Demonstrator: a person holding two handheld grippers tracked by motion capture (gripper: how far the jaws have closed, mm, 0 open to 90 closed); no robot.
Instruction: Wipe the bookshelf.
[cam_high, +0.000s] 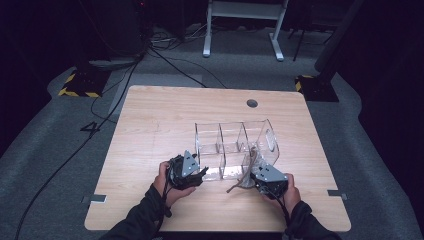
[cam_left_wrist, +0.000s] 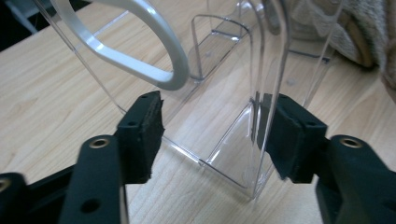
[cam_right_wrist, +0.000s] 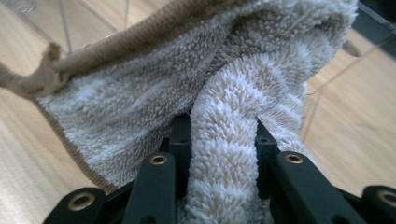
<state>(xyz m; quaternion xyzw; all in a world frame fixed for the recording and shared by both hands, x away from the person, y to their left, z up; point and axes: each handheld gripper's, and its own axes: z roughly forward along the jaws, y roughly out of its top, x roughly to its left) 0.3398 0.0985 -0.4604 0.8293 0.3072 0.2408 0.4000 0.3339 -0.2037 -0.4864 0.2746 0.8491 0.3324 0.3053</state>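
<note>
1. Gripping a beige terry-cloth towel (cam_right_wrist: 224, 140), the right claw (cam_right_wrist: 223, 154) is pinching a bunched fold between its two black jaws, at the near right corner of the clear plastic compartment organiser (cam_high: 235, 145) on the pale wooden table (cam_high: 150, 125).
2. Standing part-open, the left claw (cam_left_wrist: 210, 135) is straddling a clear wall of the organiser at its near left end; one pad (cam_left_wrist: 280, 135) is lying against the plastic, the other pad (cam_left_wrist: 144, 126) is sitting apart from it, so nothing is being clamped.
3. Judging the towel: soft, light, limp; it is sagging around the grip, so taking a thick fold deep in the jaws is looking safest.
4. Judging the organiser: stiff, light, slick and likely brittle; a thin wall is offering the best hold, pinched gently, or the white oval handle cut-out (cam_left_wrist: 140, 51).
5. Noting what is hidden: the towel's far end is draping out of sight, whether it is resting inside a compartment is unclear, and the transparent dividers are blurring together in the high view.
</note>
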